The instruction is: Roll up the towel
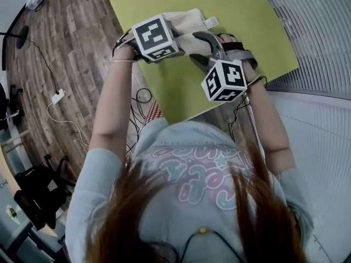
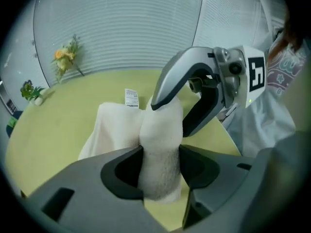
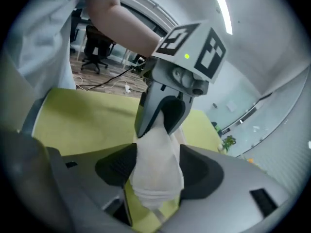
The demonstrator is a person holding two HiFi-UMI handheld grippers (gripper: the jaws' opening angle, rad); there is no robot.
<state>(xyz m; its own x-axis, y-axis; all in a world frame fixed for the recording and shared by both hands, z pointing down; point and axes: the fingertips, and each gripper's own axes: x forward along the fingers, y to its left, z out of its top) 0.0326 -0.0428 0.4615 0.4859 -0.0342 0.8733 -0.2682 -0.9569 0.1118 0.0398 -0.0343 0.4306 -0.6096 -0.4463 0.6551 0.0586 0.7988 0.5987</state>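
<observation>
**Cream towel roll pinched from both sides near the table's left edge**

Yellow-green table (image 1: 258, 21) runs out bare beyond and to the right of the towel (image 2: 114, 125), as far as its far-right edge beside a ribbed wall (image 1: 321, 32). On the left there is little room. The towel lies close to the left edge, over a wooden floor (image 1: 71, 43), and the near edge is just in front of the person.

The towel is partly rolled. Its flat remainder spreads away from the roll, with a white label (image 2: 131, 97) at its far hem.

The left gripper (image 2: 161, 159) has its jaws fairly wide, and the thick roll fills the gap and meets both pads. The right gripper (image 3: 156, 161) faces it from the opposite side. Its jaws are also set wide, with the roll's other stretch bulging between its pads and touching both. Each gripper's fingertips reach towards the other along the roll.
</observation>
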